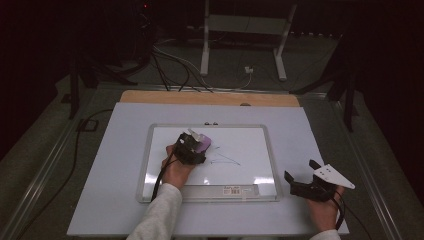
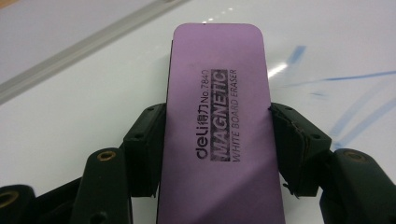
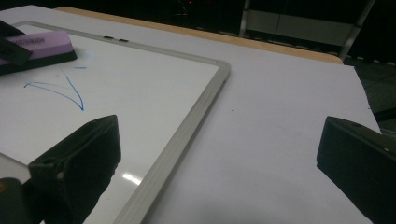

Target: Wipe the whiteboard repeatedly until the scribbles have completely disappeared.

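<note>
**Eraser meets the blue lines**

A whiteboard point(image 1: 150, 165) lies flat on the table point(image 1: 100, 200), blue marker lines point(image 1: 225, 159) near its middle. The left gripper point(image 1: 192, 145) clamps a purple eraser point(image 2: 217, 130) by its 2 long sides, flat on the board beside the lines, likely to wipe them. The right gripper point(image 1: 305, 175) rests off the board, jaws apart, empty, nothing blocking.

**Left clamped, right spread wide**

Your left gripper point(image 1: 196, 144) reaches forward from your left hand point(image 1: 175, 169), its jaws pressed against both long sides of the purple eraser point(image 2: 219, 126), your pale sleeve point(image 1: 159, 212) running back to the near edge. Your right gripper point(image 1: 300, 171) sits low at the near right in your right hand point(image 1: 325, 210), jaws spread far apart, gripping nothing.
</note>
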Tool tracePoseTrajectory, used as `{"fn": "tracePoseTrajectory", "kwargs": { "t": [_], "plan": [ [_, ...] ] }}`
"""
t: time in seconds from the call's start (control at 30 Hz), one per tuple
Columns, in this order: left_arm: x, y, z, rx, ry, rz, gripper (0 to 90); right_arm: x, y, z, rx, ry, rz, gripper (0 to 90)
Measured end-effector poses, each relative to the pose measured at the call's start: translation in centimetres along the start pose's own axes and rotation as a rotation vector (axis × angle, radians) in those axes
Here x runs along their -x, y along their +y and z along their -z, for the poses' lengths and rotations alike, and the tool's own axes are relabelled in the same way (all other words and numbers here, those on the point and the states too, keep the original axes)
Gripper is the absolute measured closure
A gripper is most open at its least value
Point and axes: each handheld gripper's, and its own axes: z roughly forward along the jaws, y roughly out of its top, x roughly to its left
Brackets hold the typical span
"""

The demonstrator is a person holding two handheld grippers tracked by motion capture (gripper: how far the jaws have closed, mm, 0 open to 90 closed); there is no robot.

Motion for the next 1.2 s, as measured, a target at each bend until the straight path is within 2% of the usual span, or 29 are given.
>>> {"fn": "tracePoseTrajectory", "kwargs": {
  "t": [0.13,0.23,0.33,0.43,0.8,0.87,0.97,1.2],
  "plan": [
    [-0.7,0.1,-0.3,0.0,0.011,0.043,41.9,0.0,0.0,0.0,-0.002,0.001,0.0,0.1],
    [-0.5,0.2,-0.3,-0.005,0.024,0.033,41.9,-0.1,0.0,-0.1,-0.002,0.002,0.002,0.1],
    [-0.1,0.3,-0.3,-0.003,-0.006,0.031,41.9,-0.2,0.0,-0.2,-0.006,0.003,0.005,0.1],
    [0.8,0.4,-0.2,0.001,-0.028,0.011,41.9,-0.2,0.0,-0.2,-0.005,0.004,0.006,0.1],
    [5.9,0.8,0.3,0.012,-0.124,-0.109,41.9,-0.2,0.0,-0.1,-0.003,0.004,0.004,0.1],
    [6.2,0.9,0.4,0.008,-0.109,-0.135,41.9,-0.1,0.0,-0.1,-0.003,0.004,0.003,0.1],
    [5.9,1.0,0.1,0.015,-0.107,-0.122,41.9,-0.1,0.0,-0.1,-0.001,0.002,0.001,0.1],
    [4.1,1.7,-0.6,0.001,-0.026,-0.087,41.9,0.0,0.0,0.1,0.002,-0.002,-0.003,0.1]
  ]
}}
